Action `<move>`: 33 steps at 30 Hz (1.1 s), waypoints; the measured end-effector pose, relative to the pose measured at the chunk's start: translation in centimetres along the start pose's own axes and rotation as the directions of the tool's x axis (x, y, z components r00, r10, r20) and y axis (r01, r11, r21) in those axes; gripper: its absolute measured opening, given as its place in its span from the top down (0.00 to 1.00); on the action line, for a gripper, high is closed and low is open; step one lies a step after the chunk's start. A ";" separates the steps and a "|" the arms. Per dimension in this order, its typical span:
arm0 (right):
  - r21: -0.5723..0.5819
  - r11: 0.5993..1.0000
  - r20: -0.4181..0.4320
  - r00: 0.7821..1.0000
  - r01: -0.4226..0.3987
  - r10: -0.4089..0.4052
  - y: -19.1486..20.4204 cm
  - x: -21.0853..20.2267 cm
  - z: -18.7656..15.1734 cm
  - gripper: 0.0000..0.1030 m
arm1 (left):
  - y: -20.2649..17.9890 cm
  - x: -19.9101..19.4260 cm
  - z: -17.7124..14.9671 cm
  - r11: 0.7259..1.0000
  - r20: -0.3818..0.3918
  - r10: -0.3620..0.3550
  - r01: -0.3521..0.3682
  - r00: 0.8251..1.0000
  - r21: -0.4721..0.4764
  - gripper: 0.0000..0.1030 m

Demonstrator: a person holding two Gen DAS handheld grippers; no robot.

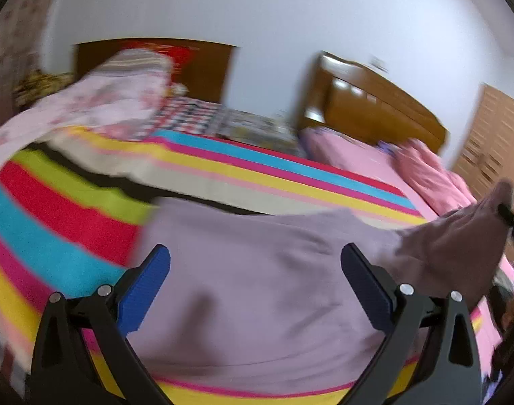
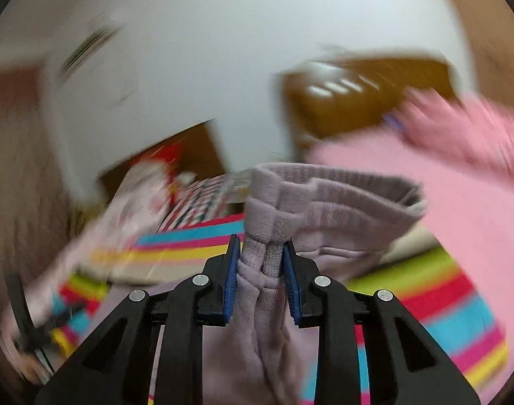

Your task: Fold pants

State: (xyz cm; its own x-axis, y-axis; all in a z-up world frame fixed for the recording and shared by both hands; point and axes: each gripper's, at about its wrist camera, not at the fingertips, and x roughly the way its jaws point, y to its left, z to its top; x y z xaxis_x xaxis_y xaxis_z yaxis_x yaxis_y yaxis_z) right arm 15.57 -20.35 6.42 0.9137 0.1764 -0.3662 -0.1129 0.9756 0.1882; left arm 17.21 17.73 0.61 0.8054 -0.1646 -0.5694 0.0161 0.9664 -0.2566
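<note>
The mauve pants (image 1: 257,287) lie spread on the striped bed sheet (image 1: 54,216) in the left wrist view. My left gripper (image 1: 255,270) is open and empty, its blue pads just above the cloth. One end of the pants rises to the right, where my right gripper (image 1: 511,219) holds it up. In the right wrist view my right gripper (image 2: 261,263) is shut on the bunched pants (image 2: 257,283) near the ribbed waistband (image 2: 341,195), lifted off the bed. Both views are motion-blurred.
A pink floral quilt (image 1: 98,101) is heaped at the far left of the bed. A second bed with pink bedding (image 1: 392,165) and a wooden headboard (image 1: 375,108) stands to the right. A wooden wardrobe (image 1: 493,141) is at far right.
</note>
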 end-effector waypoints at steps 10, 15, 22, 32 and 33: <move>-0.676 0.624 -0.385 0.910 -0.392 0.154 26.8 7.9 -18.0 0.34 | 11.2 -3.4 -3.8 0.971 -0.084 0.129 -0.143 0.988 -0.192 0.02; -0.719 0.524 -0.388 0.889 -0.456 0.243 27.0 4.1 -18.9 0.17 | 11.0 -2.9 -4.0 0.979 -0.095 0.010 -0.029 0.995 -0.201 0.02; -0.483 0.780 -0.319 0.910 -0.398 0.266 19.0 2.8 -13.0 0.27 | 7.2 -0.3 -3.3 0.909 -0.152 -0.373 0.328 0.915 -0.259 0.04; -0.204 0.936 -0.264 0.936 -0.288 0.230 10.7 3.2 -12.0 0.25 | 5.7 3.7 -4.3 0.932 -0.288 -0.327 0.256 0.900 -0.257 0.18; -0.203 0.937 -0.260 0.939 -0.283 0.227 10.7 3.1 -12.0 0.25 | 5.9 4.1 -4.1 0.933 -0.293 -0.324 0.252 0.900 -0.257 0.18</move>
State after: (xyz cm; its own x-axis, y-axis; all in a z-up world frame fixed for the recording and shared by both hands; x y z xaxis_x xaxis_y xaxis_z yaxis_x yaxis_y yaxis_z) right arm 12.50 -7.82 -3.64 0.7304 0.4210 -0.5379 -0.4436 0.8912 0.0951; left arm 18.15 21.97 -6.43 0.5455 -0.5187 -0.6583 0.0656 0.8095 -0.5835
